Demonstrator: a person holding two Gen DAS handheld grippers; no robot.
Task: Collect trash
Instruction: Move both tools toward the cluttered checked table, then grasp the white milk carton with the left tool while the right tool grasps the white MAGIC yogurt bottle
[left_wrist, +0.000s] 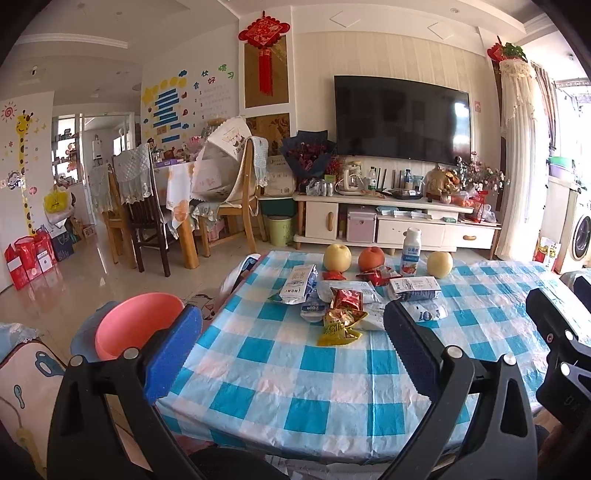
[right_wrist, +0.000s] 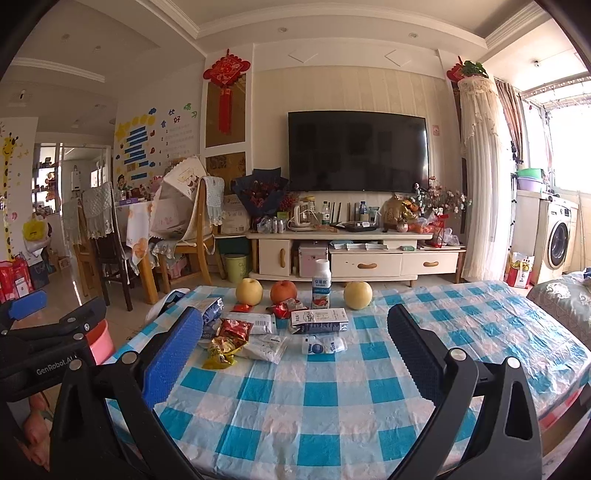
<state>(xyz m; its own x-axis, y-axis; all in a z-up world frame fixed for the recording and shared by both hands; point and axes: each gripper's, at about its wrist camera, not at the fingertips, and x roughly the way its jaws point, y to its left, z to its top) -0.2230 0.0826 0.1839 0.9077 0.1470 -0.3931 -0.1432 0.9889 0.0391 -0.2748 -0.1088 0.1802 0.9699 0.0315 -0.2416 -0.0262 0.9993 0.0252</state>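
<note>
Both tools, left (left_wrist: 291, 339) and right (right_wrist: 295, 343), are held apart, empty. The crinkly yellow wrapper (left_wrist: 338, 328) is judged light and slippery, best pinched at its crumpled middle.

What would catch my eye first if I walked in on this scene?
Probably the blue-and-white checked tablecloth filling the foreground, with a heap of crumpled snack wrappers and milk cartons near its far left part. Behind the heap stands a row of two yellow pears, a red apple and a white yoghurt bottle. Two open grippers frame the views, and a big black television hangs on the far wall.
</note>
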